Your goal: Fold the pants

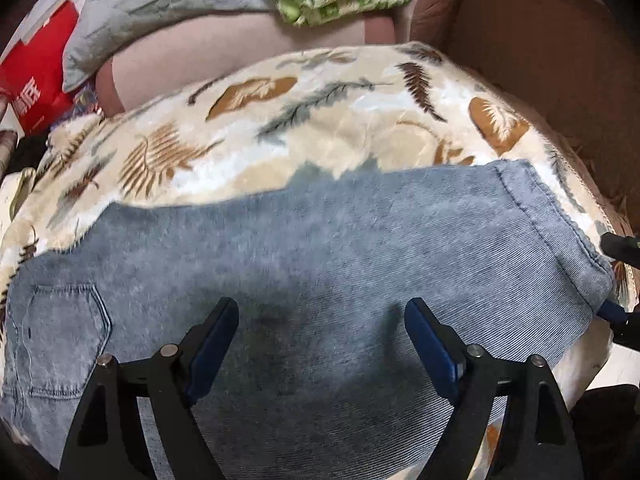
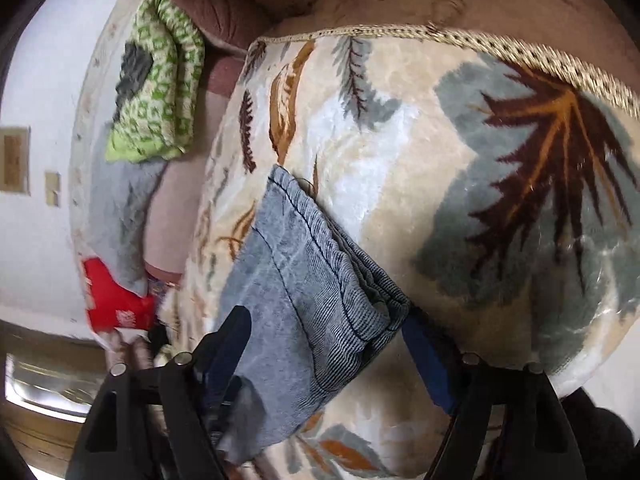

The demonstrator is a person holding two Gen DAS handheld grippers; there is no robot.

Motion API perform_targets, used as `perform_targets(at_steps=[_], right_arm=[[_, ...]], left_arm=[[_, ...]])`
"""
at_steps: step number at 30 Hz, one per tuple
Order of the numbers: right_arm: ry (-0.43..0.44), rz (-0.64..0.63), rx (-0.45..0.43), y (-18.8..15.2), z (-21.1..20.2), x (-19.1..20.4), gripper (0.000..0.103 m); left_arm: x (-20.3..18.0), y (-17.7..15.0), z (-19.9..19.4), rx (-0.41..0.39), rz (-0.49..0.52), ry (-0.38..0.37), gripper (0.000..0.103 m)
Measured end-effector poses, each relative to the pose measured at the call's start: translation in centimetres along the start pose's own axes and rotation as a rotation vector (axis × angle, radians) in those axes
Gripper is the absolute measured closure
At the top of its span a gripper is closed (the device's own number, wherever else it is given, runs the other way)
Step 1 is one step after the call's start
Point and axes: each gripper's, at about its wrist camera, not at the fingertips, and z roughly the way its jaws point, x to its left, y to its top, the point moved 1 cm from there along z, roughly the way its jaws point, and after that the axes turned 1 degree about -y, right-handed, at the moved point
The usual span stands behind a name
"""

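The pants (image 1: 304,264) lay on the leaf-print blanket (image 1: 248,136). Left gripper (image 1: 320,340) fingers stood apart above them; right gripper (image 2: 326,352) fingers straddled the hem, unclosed.

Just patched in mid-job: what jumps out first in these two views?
The grey-blue jeans lie spread across a leaf-patterned blanket, filling the lower part of the left view. The left gripper hovers open above them, while the right gripper is open around the hem end. A green patterned cloth sits behind.
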Motion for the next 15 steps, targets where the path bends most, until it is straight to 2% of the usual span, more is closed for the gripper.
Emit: perform_targets(at_steps=[2, 6, 10, 11, 13, 15], right_arm=[[-0.028, -0.011, -0.005, 0.0, 0.2, 0.3, 0.023], [-0.081, -0.026, -0.011, 0.0, 0.4, 1.1, 0.025], [-0.099, -0.031, -0.032, 0.0, 0.1, 1.6, 0.031], [-0.103, -0.028, -0.032, 0.1, 0.3, 1.5, 0.033], [-0.107, -0.010, -0.030, 0.1, 0.6, 0.9, 0.036], [-0.117, -0.011, -0.036, 0.2, 0.7, 1.0, 0.042]], left_arm=[[-0.6, -0.4, 1.8, 0.066, 0.050, 0.034, 0.016], [-0.1, -0.4, 1.1, 0.040, 0.050, 0.012, 0.014], [1.6, -0.4, -0.9, -0.031, 0.030, 0.021, 0.014], [2.0, -0.7, -0.5, -0.017, 0.024, 0.032, 0.014], [2.4, -1.3, 1.4, 0.059, 0.027, 0.041, 0.014], [2.9, -1.4, 1.2, 0.041, -0.002, 0.022, 0.014]])
